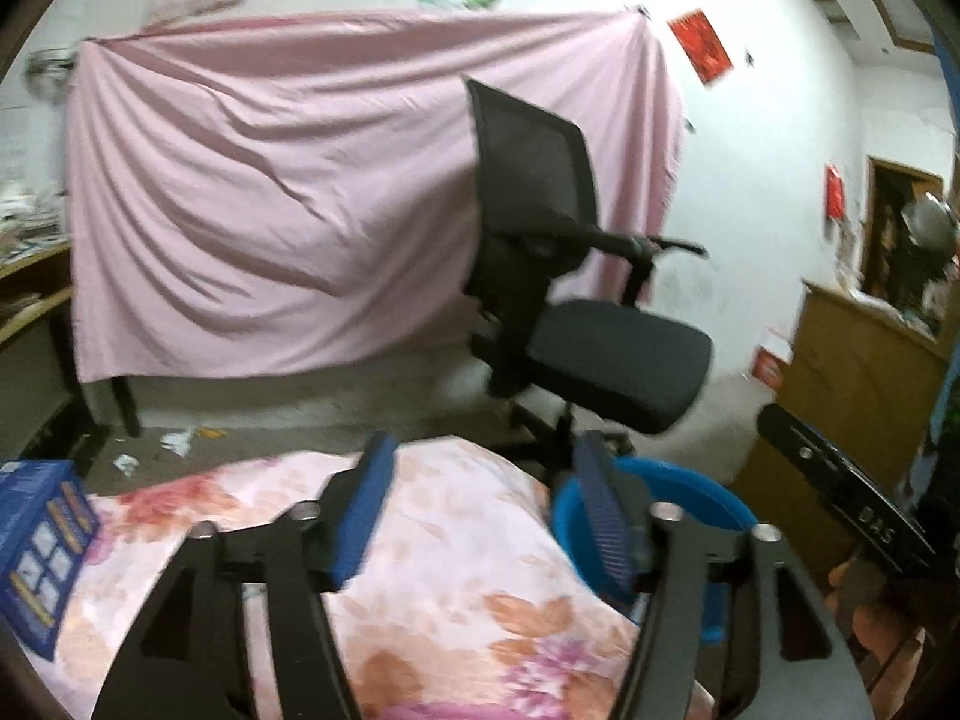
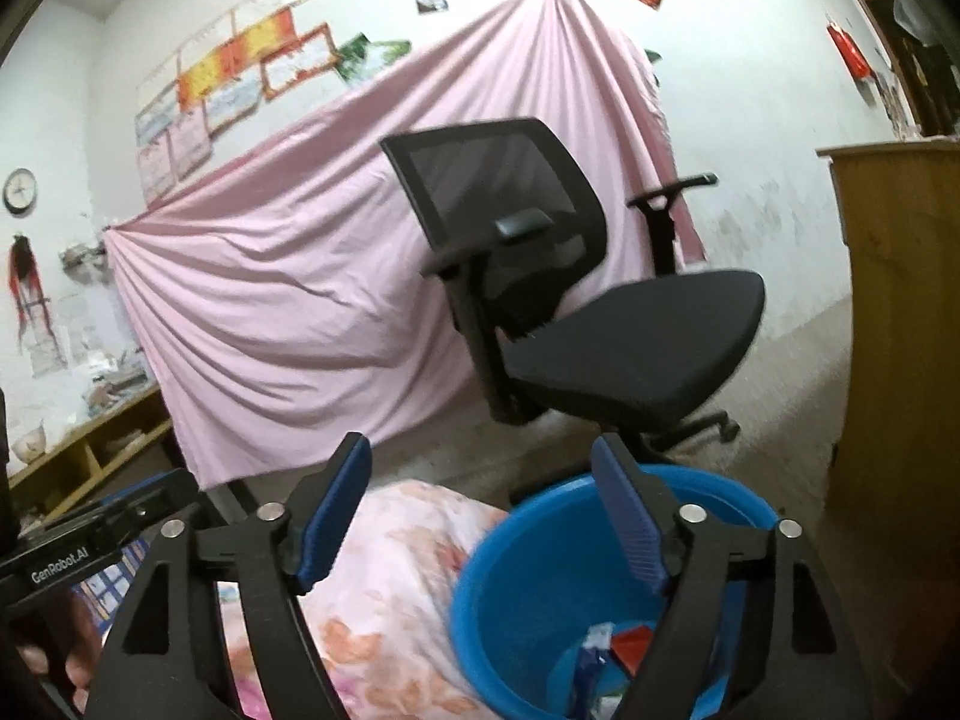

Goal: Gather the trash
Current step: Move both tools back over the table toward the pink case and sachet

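We see both grippers held above a bed edge, jaws spread wide with nothing between the blue pads. In the left wrist view the left gripper (image 1: 486, 501) sits over the floral quilt (image 1: 456, 552), which fills the lower middle of the frame and ends in a rounded edge; beyond that edge lies bare floor (image 1: 300, 402) with a few scraps (image 1: 177, 441) at centre left. The basin (image 1: 690, 498) shows just right of the quilt, mostly hidden behind the right finger. A blue box (image 1: 39, 546) is cut off at the lower left. In the right wrist view the right gripper (image 2: 480, 516) hovers over the basin (image 2: 540, 570), whose rim touches the quilt (image 2: 396, 564) at lower centre. Trash (image 2: 606, 654), red and blue wrappers, lies in the basin's bottom at the lower right, partly covered by the gripper frame and too blurred to name. The chair (image 2: 600, 312) stands just behind the basin, its base half hidden by the rim. A pink sheet (image 2: 288, 300) closes off the back wall, and a wooden cabinet (image 2: 900, 360) walls in the right edge, leaving open floor (image 2: 780, 420) between it and the chair. The other gripper's body is cut off at the lower left.
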Demonstrator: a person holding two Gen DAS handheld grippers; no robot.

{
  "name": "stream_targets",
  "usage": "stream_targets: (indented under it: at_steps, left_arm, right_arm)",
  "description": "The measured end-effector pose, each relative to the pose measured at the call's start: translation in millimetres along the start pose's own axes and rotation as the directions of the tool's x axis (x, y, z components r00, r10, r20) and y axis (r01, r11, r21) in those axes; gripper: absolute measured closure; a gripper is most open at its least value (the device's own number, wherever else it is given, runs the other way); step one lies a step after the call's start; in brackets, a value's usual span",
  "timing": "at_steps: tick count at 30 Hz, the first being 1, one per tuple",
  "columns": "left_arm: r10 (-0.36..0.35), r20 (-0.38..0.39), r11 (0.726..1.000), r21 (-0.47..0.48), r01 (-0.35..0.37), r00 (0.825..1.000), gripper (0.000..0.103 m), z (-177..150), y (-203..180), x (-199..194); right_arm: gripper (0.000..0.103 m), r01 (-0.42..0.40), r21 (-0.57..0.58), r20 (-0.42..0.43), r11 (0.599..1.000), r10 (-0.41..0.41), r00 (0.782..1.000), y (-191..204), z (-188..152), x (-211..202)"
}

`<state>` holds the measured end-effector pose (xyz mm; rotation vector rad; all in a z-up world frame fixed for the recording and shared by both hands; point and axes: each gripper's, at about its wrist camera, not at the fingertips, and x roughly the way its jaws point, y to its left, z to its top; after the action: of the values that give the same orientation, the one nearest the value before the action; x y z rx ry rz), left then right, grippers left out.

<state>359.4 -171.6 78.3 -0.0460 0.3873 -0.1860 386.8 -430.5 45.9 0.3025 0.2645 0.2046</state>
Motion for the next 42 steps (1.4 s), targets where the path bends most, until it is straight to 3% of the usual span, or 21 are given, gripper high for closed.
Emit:
stream_targets:
  at_steps: [2,7,15,29,34,42]
  left_arm:
    - [0.037,0.041,0.999,-0.031,-0.035,0.998,0.012,0.4,13.2,-9.1]
    - [0.13,0.154,0.99,-0.082,-0.118,0.979,0.002,-3.9,46.1,-34.8]
    - [0.231,0.198,0.97,-0.116,-0.211,0.953,0.002,-16.5,90.1,-59.7]
    - [0.33,0.159,0.943,-0.103,-0.317,0.93,0.002,-55.8,140.6,-74.5]
    - [0.34,0.117,0.939,-0.096,-0.33,0.933,0.002,-68.3,155.6,-73.8]
    - [0.281,-0.043,0.954,-0.093,-0.284,0.959,0.002,-82.2,173.6,-51.4]
  right_arm:
    - [0.019,-0.02,-0.014,0.024,1.0,0.021,0.999,11.1,1.4,-1.8]
    - [0.003,-0.071,-0.075,0.067,0.995,0.076,0.995,42.3,0.2,-3.8]
    - [0.0,-0.131,-0.189,0.107,0.973,0.153,0.982,90.4,-11.1,-4.2]
    - [0.0,-0.194,-0.323,0.08,0.927,0.231,0.97,152.1,-41.0,9.5]
    - [0.0,-0.209,-0.35,0.033,0.913,0.234,0.972,165.6,-52.6,19.7]
    - [0.0,-0.212,-0.346,-0.086,0.914,0.194,0.977,169.9,-65.4,44.6]
